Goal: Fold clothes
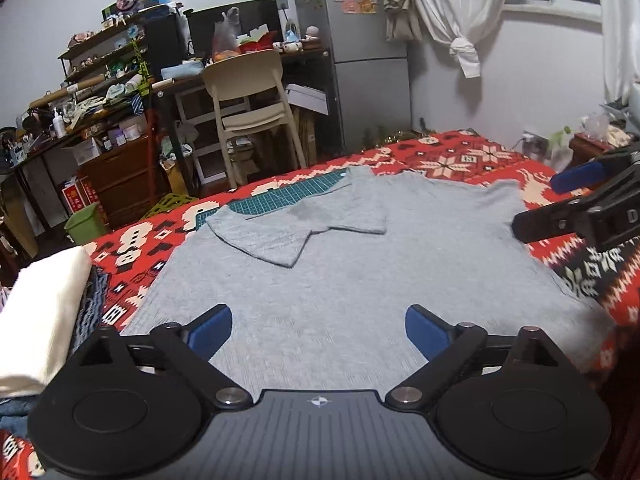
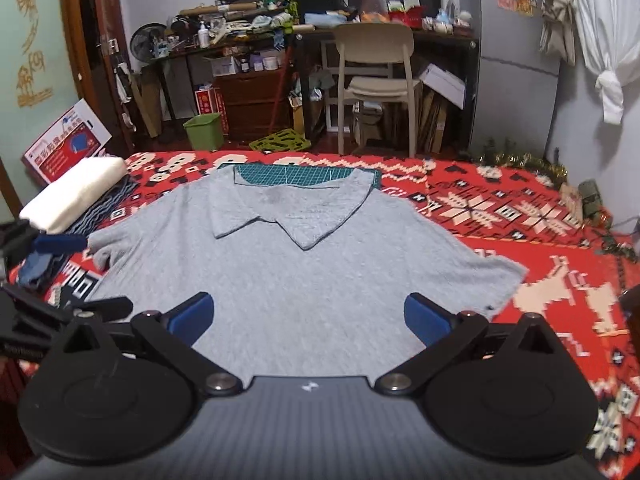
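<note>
While spread flat on the red patterned blanket (image 2: 500, 208), collar far and hem near, grey polo shirt (image 2: 296, 272) straight ahead of left gripper (image 1: 319, 332) and right gripper (image 2: 308, 318), both gaping and empty, side by side at hem.

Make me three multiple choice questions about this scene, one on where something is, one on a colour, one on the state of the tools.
1. Where does the folded white cloth lie?
A. left of the shirt
B. on the chair
C. on the collar

2. What colour is the polo shirt?
A. red
B. grey
C. green

3. How do the left tool and right tool stand?
A. both open
B. both shut on the shirt
C. one open, one shut

Key: 1 A, it rests at the blanket's left edge; 2 B, plain grey fabric; 3 A, blue pads wide apart, holding nothing.
</note>
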Motion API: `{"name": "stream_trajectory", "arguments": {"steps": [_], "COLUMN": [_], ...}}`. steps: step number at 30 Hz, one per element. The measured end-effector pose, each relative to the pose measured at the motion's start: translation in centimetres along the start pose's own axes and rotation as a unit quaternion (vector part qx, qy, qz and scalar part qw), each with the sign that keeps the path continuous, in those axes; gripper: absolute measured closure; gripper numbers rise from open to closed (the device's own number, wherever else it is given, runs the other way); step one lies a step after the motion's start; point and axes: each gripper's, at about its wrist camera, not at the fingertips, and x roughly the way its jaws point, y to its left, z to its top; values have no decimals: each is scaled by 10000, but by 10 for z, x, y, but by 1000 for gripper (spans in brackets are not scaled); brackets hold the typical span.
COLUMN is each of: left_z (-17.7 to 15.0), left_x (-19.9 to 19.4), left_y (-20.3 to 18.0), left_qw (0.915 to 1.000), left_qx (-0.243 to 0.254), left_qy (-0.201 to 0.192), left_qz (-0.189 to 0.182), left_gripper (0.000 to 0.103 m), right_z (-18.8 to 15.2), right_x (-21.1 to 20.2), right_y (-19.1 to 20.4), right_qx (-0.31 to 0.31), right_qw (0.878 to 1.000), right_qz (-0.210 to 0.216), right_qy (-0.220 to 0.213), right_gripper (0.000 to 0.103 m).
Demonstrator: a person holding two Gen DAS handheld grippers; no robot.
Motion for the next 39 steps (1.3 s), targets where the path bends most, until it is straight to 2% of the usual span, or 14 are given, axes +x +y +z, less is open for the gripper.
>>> {"name": "stream_trajectory", "arguments": {"steps": [5, 8, 11, 13, 22, 24, 27, 28, 31, 33, 34, 35, 37, 39], "left_z": [10, 15, 23, 31, 89, 98, 110, 114, 125, 131, 133, 135, 134, 134], "left_x": [44, 76, 102, 117, 150, 154, 162, 164, 164, 166, 171, 177, 192, 209], "left_y": [15, 25, 33, 37, 71, 82, 96, 98, 102, 105, 105, 104, 100, 95], "left_qw": [9989, 9977, 9983, 9983, 9964, 9948, 9895, 9876, 9845, 9827, 9817, 9804, 9762, 9712], "left_qx": [-199, -261, -179, -105, -66, -151, -447, -508, -695, -861, -882, -874, -898, -936], "left_qy": [333, 505, 432, 405, 759, 913, 1330, 1457, 1587, 1572, 1560, 1566, 1670, 1805], "left_qz": [-253, -376, -344, -399, -379, -422, -357, -293, -279, -469, -636, -817, -1052, -1242], "left_gripper": [5, 7, 7, 14, 23, 24, 38, 47, 62, 69, 74, 77, 89, 91], "right_z": [10, 20, 30, 37, 113, 124, 137, 141, 150, 152, 153, 152, 154, 156], "right_x": [57, 82, 106, 122, 185, 188, 187, 185, 185, 193, 200, 209, 221, 232], "right_y": [0, -1, -1, -1, -3, -4, -11, -12, -8, -3, 0, 1, 7, 13], "right_qx": [-91, -235, -372, -463, -597, -536, -36, 153, 458, 435, 447, 491, 424, 319], "right_qw": [9985, 9979, 9970, 9962, 9780, 9773, 9818, 9832, 9860, 9865, 9856, 9840, 9839, 9844], "right_qz": [-362, -486, -616, -703, -1100, -1155, -940, -899, -790, -546, -407, -302, -152, -8], "right_qy": [410, 358, 287, 239, 1669, 1691, 1652, 1580, 1392, 1480, 1576, 1685, 1727, 1732], "right_gripper": [1, 1, 1, 1, 1, 1, 1, 5, 24, 49, 71, 83, 95, 95]}}
